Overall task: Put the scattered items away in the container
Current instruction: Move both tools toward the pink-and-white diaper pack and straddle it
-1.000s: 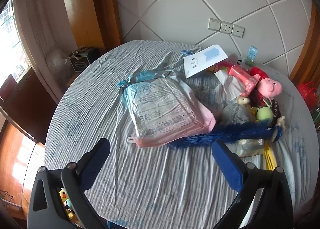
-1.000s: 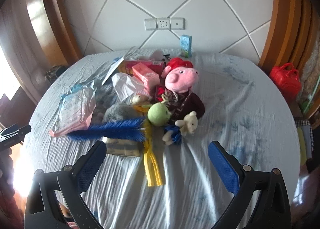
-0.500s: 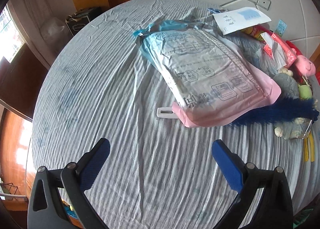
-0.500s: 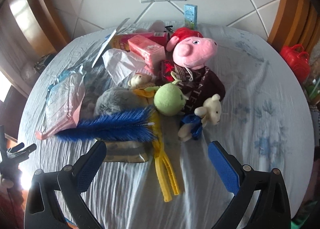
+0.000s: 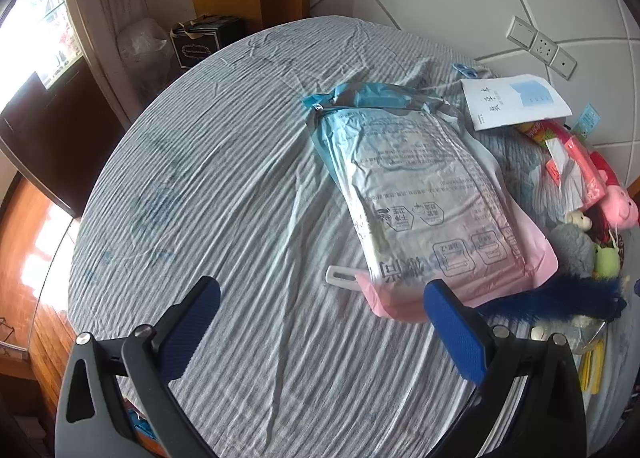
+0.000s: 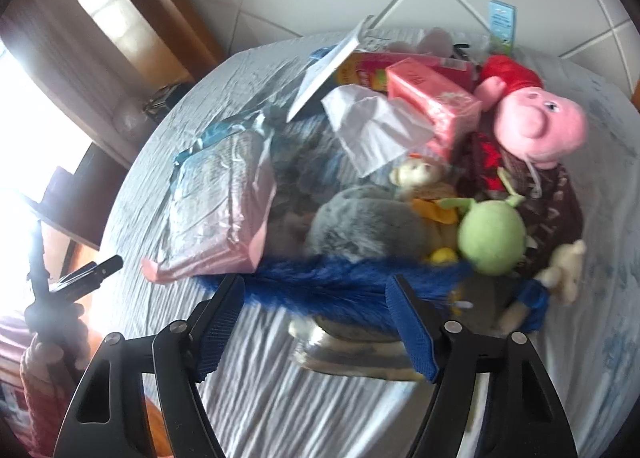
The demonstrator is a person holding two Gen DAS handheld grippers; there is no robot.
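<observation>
A large blue-and-pink plastic bag (image 5: 420, 194) lies flat on the striped bedsheet (image 5: 224, 194); it also shows in the right wrist view (image 6: 216, 218). My left gripper (image 5: 320, 310) is open, just short of the bag's pink bottom edge. My right gripper (image 6: 316, 306) is open, close over a fluffy blue duster (image 6: 344, 286), jaws either side of it without gripping. Behind lie a grey plush (image 6: 364, 226), a green plush (image 6: 490, 238), a pink pig plush (image 6: 540, 126), a pink tissue pack (image 6: 436, 98) and a white plastic bag (image 6: 372, 126).
A silver foil packet (image 6: 352, 350) lies under the duster. A small white bear with blue (image 6: 556, 274) sits at right. A white booklet (image 5: 516, 98) and yellow tongs (image 5: 592, 362) lie near the pile. A black box (image 5: 200, 42) stands beyond the bed's far edge.
The right gripper has moved forward and down onto the blue duster and its jaws have narrowed. The left gripper has moved closer to the large bag's pink end.
</observation>
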